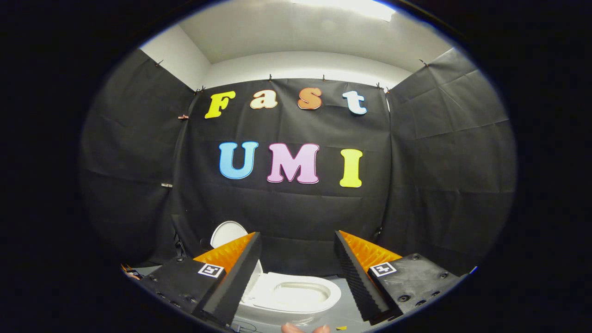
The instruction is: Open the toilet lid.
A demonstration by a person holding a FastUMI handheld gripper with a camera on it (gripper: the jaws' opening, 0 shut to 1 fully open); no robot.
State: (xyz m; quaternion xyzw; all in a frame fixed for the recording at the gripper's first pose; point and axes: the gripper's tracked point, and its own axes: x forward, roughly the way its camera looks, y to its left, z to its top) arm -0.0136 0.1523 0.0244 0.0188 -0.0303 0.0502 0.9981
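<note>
While lid (228,234) stands raised, hand-held gripper (296,240) gapes above toilet (296,296).

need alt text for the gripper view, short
A white toilet sits below and between the open gripper fingers, its lid already raised upright behind the left finger, bowl exposed. Black cloth walls surround it.

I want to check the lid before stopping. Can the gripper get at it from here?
Probably yes. The gripper is open and holds nothing. The lid stands raised beyond one finger, with only the seat ahead between the fingers.
</note>
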